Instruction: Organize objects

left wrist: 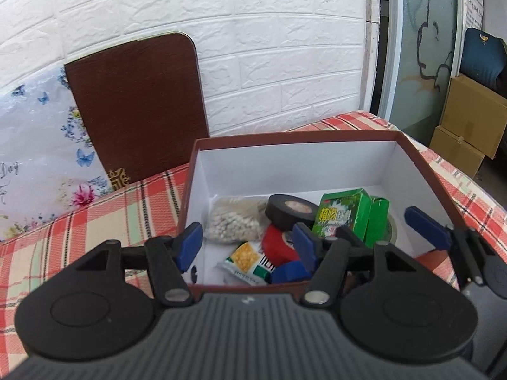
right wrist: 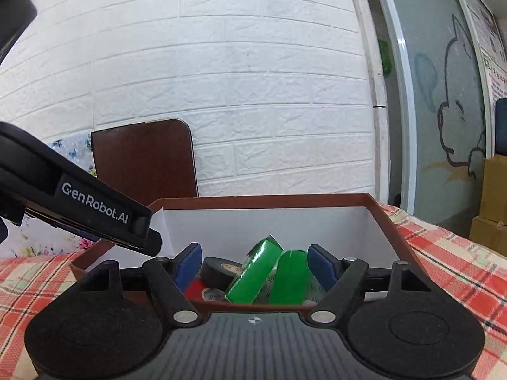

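Contents of the brown box point(left wrist: 421, 155) on the plaid-covered table point(left wrist: 95, 218): green cartons point(left wrist: 343, 213), black tape roll point(left wrist: 290, 210), red tape roll point(left wrist: 279, 245), bead bag point(left wrist: 233, 221), seed packet point(left wrist: 245, 261). All are judged light; cartons crushable, best taken across flat faces. Left tool point(left wrist: 247, 245) and right tool point(right wrist: 255, 266) are seen parted, nothing held.

Left gripper point(left wrist: 247, 247) angled down, blue pads point(left wrist: 190, 247) parted with nothing pressed between them; right gripper point(left wrist: 426, 224) showing at its 3 o'clock, close alongside. Right gripper point(right wrist: 255, 264) held nearly level, jaws likewise apart and empty. Left gripper's black body point(right wrist: 95, 209) crossing in from 9 o'clock.
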A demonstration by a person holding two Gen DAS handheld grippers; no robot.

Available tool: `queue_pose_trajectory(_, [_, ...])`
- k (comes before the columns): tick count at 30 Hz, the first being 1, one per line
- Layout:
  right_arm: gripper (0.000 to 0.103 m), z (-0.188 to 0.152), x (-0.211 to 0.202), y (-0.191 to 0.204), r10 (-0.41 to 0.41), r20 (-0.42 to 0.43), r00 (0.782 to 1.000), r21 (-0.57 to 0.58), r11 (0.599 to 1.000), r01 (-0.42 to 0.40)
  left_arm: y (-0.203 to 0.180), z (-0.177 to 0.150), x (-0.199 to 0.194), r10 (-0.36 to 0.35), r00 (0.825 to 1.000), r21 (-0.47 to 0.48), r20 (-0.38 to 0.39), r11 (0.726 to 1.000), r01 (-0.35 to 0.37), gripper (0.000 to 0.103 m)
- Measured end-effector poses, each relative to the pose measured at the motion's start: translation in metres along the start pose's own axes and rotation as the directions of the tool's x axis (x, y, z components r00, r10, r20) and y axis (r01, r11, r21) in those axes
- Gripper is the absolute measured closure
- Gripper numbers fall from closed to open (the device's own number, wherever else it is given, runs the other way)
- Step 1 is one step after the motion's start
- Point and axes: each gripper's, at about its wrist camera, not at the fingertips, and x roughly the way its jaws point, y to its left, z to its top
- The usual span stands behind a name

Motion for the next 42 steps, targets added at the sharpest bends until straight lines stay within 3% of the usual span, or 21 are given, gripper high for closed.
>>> queue_pose_trajectory(7, [0.027,-0.001,-0.018,-0.02,0.005,-0.005,1.0,0.084,0.996,-0.004,0.004,-0.015,-0.02,0.03,0.999,0.009,0.014,0.999,-0.031,0.033])
queue_pose_trajectory(21, [0.027,0.0,-0.053,-0.016,0.074,-0.05,0.996,0.155,0.986,-0.066,0.032,-0.051,-0.059,0.104,0.994,-0.042,0.027,0.994,-0.102,0.022])
queue_pose_trajectory(30, [0.018,0.007,-0.081,0.001,0.123,-0.038,0.992,0.18,0.977,-0.114,0.043,-0.074,-0.076,0.127,0.992,-0.059,0.013,0.99,-0.126,0.007])
queue_pose_trajectory(42, [0.008,0.001,-0.106,0.019,0.145,-0.079,0.986,0.212,0.969,-0.125,0.056,-0.105,-0.095,0.126,0.992,-0.095,-0.019,0.987,-0.128,0.0])
